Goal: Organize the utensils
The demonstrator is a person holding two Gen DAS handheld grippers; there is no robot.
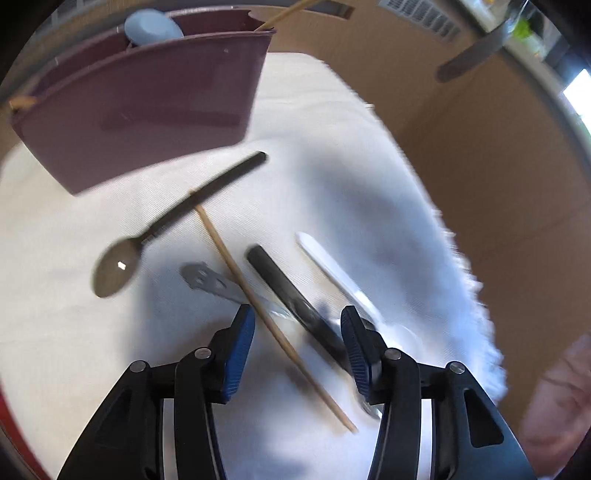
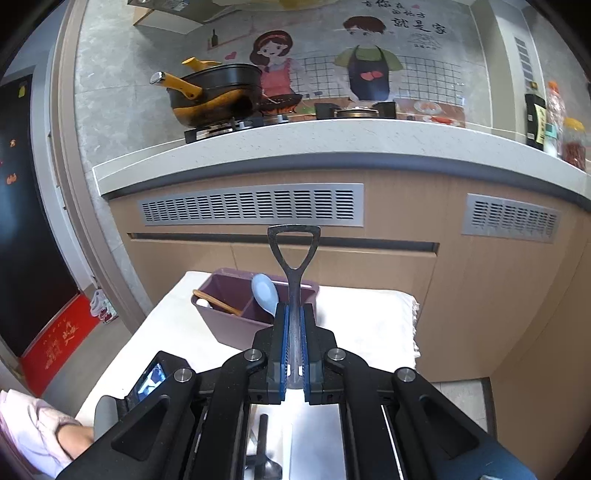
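My left gripper [image 1: 295,312] hangs open, pointing down over loose utensils on a white towel [image 1: 332,166]. A wooden chopstick [image 1: 236,266] and a black-handled utensil [image 1: 280,284] pass between its fingers, untouched by the pads. A black-handled spoon [image 1: 166,221], a flat grey metal piece [image 1: 207,282] and a white-handled utensil [image 1: 332,269] lie nearby. Beyond them stands the purple holder [image 1: 147,110], with a pale blue spoon [image 1: 151,27] in it. My right gripper [image 2: 294,308] is shut on a metal utensil with a triangular loop handle [image 2: 293,258], held above the holder [image 2: 236,325].
The towel-covered table stands in front of a wood-fronted kitchen counter [image 2: 332,147] with a pot [image 2: 218,96] and bottles [image 2: 554,118] on top. A person's hand [image 1: 557,398] shows at the right, a sleeve [image 2: 33,428] at the lower left. A red mat [image 2: 59,339] lies on the floor.
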